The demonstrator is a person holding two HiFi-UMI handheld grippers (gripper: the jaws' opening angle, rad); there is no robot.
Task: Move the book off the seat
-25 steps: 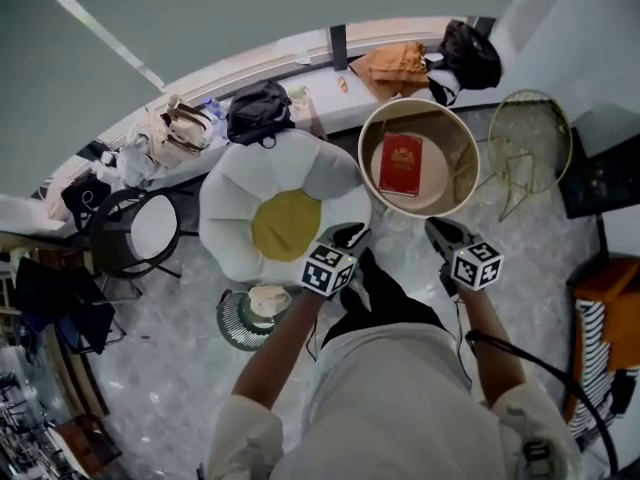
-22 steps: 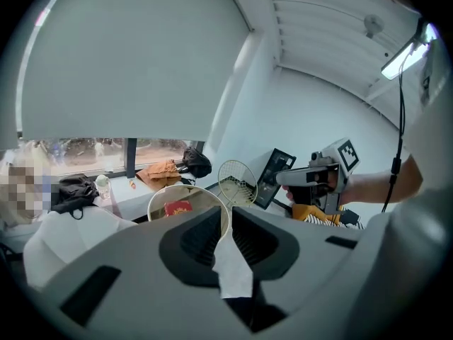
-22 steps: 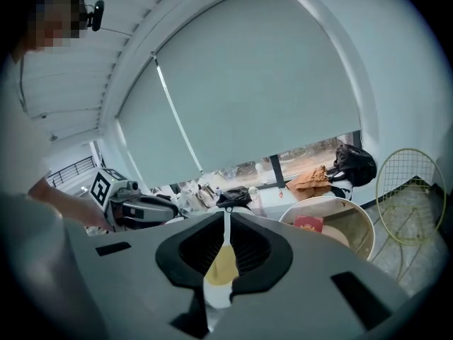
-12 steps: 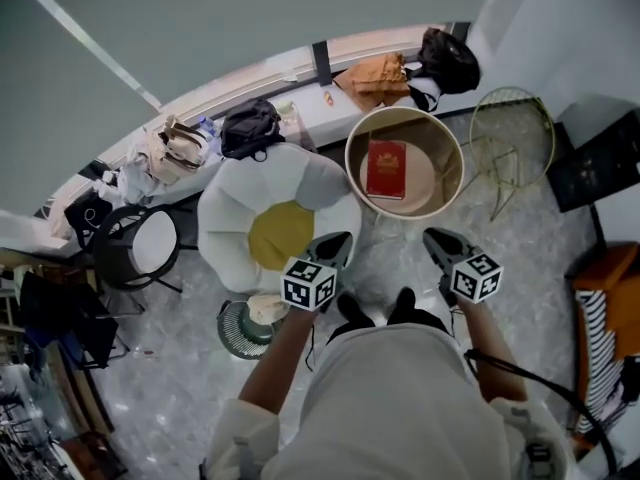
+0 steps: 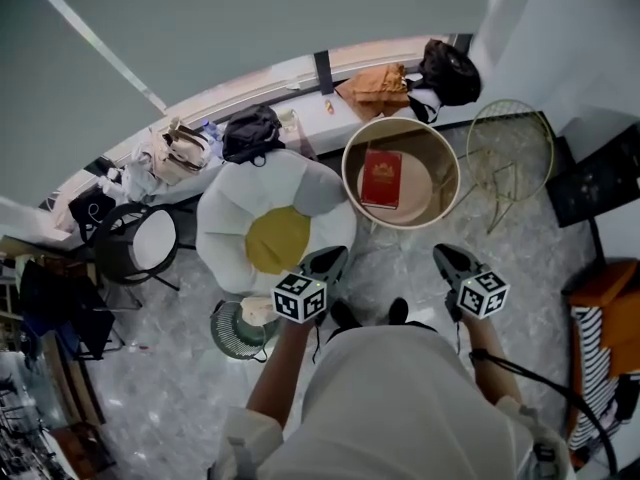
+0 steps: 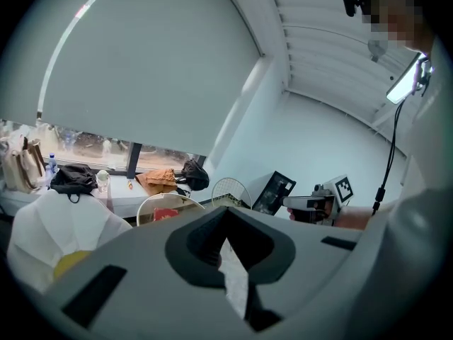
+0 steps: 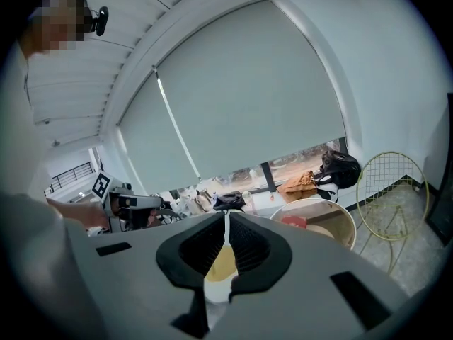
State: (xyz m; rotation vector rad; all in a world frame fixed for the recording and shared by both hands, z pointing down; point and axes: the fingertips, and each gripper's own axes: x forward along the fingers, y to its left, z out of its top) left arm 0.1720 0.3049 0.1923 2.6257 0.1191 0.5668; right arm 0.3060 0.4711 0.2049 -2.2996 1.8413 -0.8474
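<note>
A red book [image 5: 381,178] lies flat inside the round beige tub seat [image 5: 435,158], seen from above in the head view. Both grippers hover over the floor on my side of the seat, well short of it. The left gripper [image 5: 333,256] is shut and holds nothing, and so is the right gripper [image 5: 446,254]. In the left gripper view the closed jaws point past the book [image 6: 166,214] and the seat rim [image 6: 150,202]. The right gripper view shows the book [image 7: 293,222] low in the seat [image 7: 333,222], beyond the shut jaws.
A white flower-shaped cushion chair with a yellow centre [image 5: 275,236] stands left of the seat. A small fan [image 5: 243,323] sits on the floor below it. A gold wire chair [image 5: 508,153] stands to the right, a black stool [image 5: 150,243] to the left. Bags line the window ledge [image 5: 250,128].
Both grippers have drawn back from the round seat, which now lies farther from them. The book has not moved in the seat.
</note>
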